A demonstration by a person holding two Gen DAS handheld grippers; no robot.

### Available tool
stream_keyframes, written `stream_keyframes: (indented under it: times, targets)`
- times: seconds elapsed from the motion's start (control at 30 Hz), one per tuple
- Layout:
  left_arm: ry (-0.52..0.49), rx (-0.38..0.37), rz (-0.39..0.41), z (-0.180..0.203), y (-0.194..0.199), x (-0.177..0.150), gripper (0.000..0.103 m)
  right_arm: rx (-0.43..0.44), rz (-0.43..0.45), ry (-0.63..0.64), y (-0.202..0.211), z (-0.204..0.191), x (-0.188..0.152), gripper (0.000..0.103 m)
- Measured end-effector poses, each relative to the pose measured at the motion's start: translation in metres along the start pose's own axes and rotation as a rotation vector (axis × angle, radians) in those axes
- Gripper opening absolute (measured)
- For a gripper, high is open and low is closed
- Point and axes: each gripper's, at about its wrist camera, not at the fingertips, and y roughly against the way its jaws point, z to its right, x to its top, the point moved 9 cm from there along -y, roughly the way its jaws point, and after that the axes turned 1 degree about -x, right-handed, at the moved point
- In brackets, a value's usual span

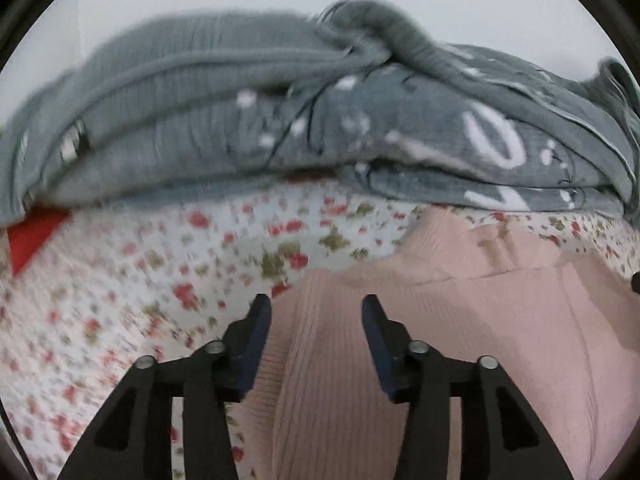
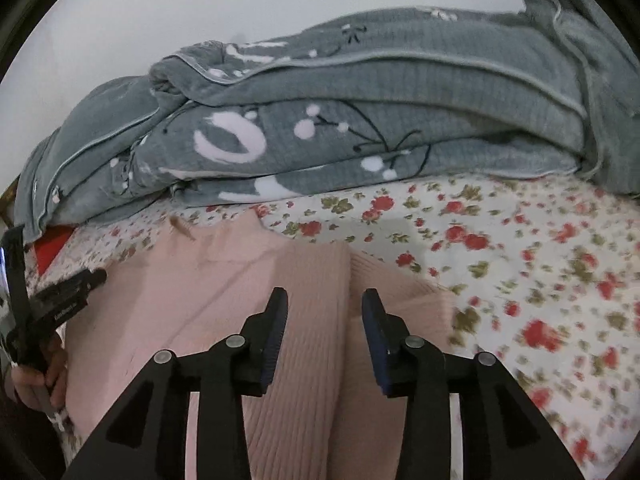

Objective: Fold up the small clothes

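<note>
pink ribbed sweater [image 1: 460, 312] lies spread on a bed whose floral sheet [image 1: 140, 288] is white with red flowers and green leaves. in the right wrist view the sweater [image 2: 224, 292] shows a high neck pointing toward the far side, and a ribbed panel folded in over the body along a straight seam that runs between the two fingers.

left hand-held gripper [image 1: 317, 304] hangs over the left part of the sweater with its jaws partly apart; pink knit shows in the gap below, but neither pad presses on it and nothing is held. right hand-held gripper [image 2: 325, 300] is likewise partly open above the folded ribbed panel, its pads clear of the cloth.

grey-blue blanket [image 2: 360, 120] with white blotches and thin dark line drawings is piled in thick folds along the far edge of the bed, just beyond the sweater's neck. a red patch [image 1: 32, 236] shows under its left end.

at the left edge of the right wrist view the other hand-held gripper appears from the side, with the person's hand [image 2: 36, 380] wrapped around its handle, beside the sweater's edge.
</note>
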Motion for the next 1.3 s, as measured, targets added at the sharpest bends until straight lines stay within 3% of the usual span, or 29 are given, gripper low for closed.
stream_keyframes:
  times: [0.1, 0.3, 0.53, 0.63, 0.73, 0.87, 0.97, 1.07, 1.2, 1.27, 1.3]
  targets:
    - [0.001, -0.013, 0.03, 0.007, 0.024, 0.006, 0.053, 0.004, 0.033, -0.002, 0.032, -0.001, -0.01, 0.049]
    - [0.046, -0.115, 0.066, 0.021, 0.083, -0.006, 0.065, -0.036, 0.08, 0.022, 0.085, 0.0, -0.031, 0.056]
    - [0.176, -0.168, 0.062, -0.015, 0.124, -0.051, 0.067, -0.037, 0.12, -0.004, 0.129, 0.014, -0.046, 0.072]
    - [0.233, -0.196, 0.038, -0.034, 0.119, -0.067, 0.067, -0.043, 0.094, -0.017, 0.119, 0.017, -0.054, 0.072]
    - [0.184, -0.163, 0.004, -0.041, 0.106, -0.072, 0.067, -0.018, 0.045, -0.031, 0.097, 0.014, -0.06, 0.072]
    - [0.186, -0.225, -0.059, -0.037, 0.083, -0.079, 0.068, -0.022, -0.017, -0.022, 0.06, 0.009, -0.068, 0.072]
    - [0.213, -0.227, -0.104, -0.038, 0.06, -0.083, 0.068, -0.026, -0.066, -0.04, 0.038, 0.011, -0.075, 0.072]
    - [0.258, -0.271, -0.161, -0.034, 0.039, -0.085, 0.068, 0.002, -0.098, -0.061, 0.023, 0.013, -0.079, 0.072]
    - [0.288, -0.29, -0.172, -0.03, 0.027, -0.087, 0.068, 0.065, -0.114, -0.108, 0.012, 0.016, -0.079, 0.072]
    - [0.32, -0.308, -0.167, -0.031, 0.024, -0.086, 0.062, 0.091, -0.117, -0.124, 0.01, 0.016, -0.078, 0.069]
    - [0.345, -0.335, -0.163, -0.03, 0.022, -0.087, 0.048, 0.095, -0.111, -0.129, 0.011, 0.016, -0.078, 0.057]
